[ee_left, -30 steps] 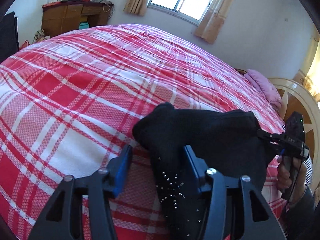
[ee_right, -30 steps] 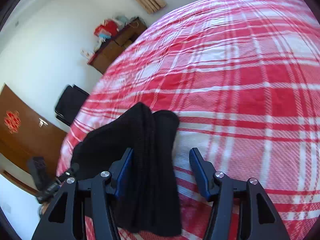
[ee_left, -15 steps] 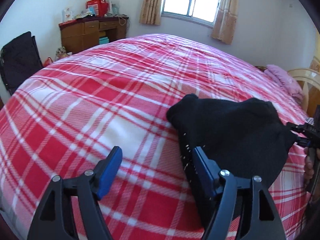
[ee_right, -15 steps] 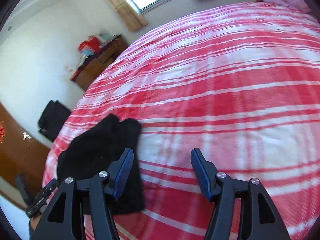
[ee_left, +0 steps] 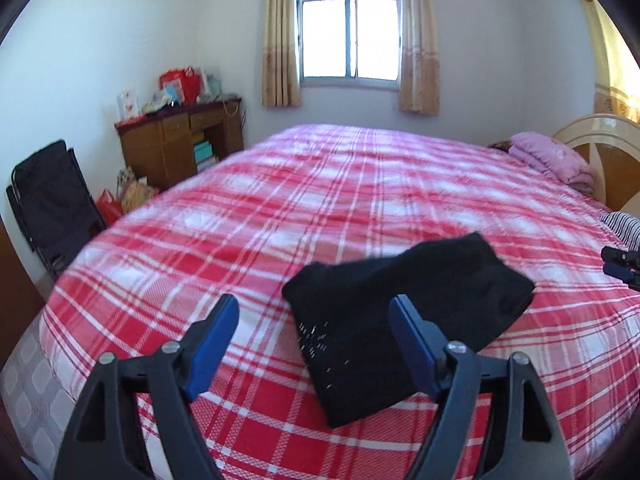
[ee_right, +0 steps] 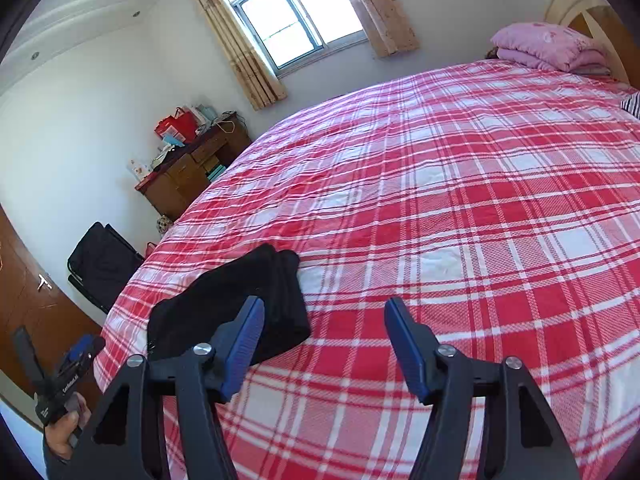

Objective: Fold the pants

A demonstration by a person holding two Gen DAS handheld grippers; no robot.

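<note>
Black pants on red-white plaid bedspread

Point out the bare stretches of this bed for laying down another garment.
Most of the plaid bedspread is bare: the wide stretch between the folded black pants and the pink quilt. Crowded spots are the pants' corner and the headboard end, with quilt and striped cloth.

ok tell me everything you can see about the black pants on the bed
The black pants lie folded into a compact, thick bundle on the red plaid bedspread, near the foot of the bed. The fabric looks soft and knitted, with small shiny studs on one side. Several stacked layers show at one end in the right wrist view. Both the left gripper and right gripper are open and touch nothing.
</note>
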